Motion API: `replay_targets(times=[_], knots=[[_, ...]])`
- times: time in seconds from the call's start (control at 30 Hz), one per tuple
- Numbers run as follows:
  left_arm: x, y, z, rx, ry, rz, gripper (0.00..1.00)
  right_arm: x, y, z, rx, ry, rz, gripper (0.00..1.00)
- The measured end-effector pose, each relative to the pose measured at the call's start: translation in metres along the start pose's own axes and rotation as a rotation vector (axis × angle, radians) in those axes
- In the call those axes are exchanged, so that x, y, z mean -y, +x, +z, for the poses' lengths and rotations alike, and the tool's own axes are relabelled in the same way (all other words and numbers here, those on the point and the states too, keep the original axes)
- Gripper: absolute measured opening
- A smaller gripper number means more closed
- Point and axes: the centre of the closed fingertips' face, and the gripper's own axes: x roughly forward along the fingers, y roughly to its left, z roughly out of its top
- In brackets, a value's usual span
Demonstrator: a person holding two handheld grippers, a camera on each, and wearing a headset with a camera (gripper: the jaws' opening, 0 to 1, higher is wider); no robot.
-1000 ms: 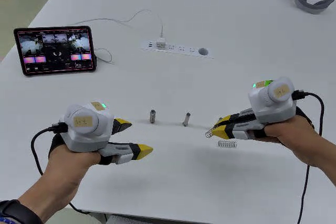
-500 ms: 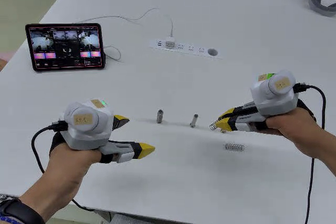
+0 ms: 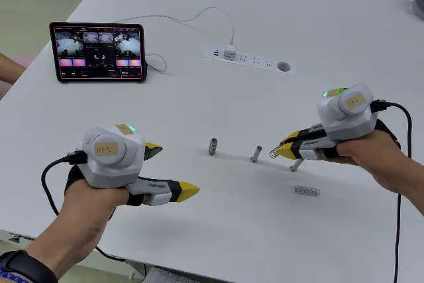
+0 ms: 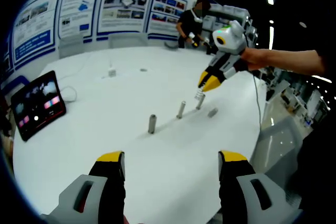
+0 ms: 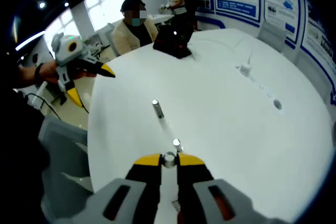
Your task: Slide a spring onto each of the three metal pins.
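Between the jaws of your right gripper [image 3: 283, 150]: held spring [image 3: 273, 153], pinched at the yellow tips with its free end sticking out ahead. In the right gripper view its round end sits squarely between the two tips.

Just ahead of those jaws: middle pin [image 3: 256, 154], upright and bare, not touching the held spring. The gap between them is narrower than half a second ago, and your tips ride higher than a second ago.

Farther ahead on the same line: far pin [image 3: 212, 146], upright, with a spring already seated on it.

Beneath those jaws: near pin [image 3: 296, 164], partly hidden by the gripper.

Off to the side of those jaws, toward you: loose spring [image 3: 306, 191], lying flat on the table [image 3: 218, 230]. It has kept the same place relative to the pins.

Left gripper [image 3: 173, 170]: jaws spread wide with nothing between them, as before, held above the table. The far pin stands well ahead of them.

Beyond both pairs of jaws: tablet [image 3: 99, 51] and power strip [image 3: 248, 61].
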Motion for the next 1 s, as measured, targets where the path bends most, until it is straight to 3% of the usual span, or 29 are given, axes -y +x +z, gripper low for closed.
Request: replay_targets(times=[0.7, 1.0], knots=[[-0.006, -0.008, -0.009, -0.004, -0.037, 0.020, 0.75, 0.004, 0.023, 0.013, -0.026, -0.038, 0.024, 0.12], [-0.008, -0.010, -0.011, -0.007, -0.045, 0.026, 0.75, 0.005, 0.031, 0.011, -0.057, -0.066, 0.032, 0.12]])
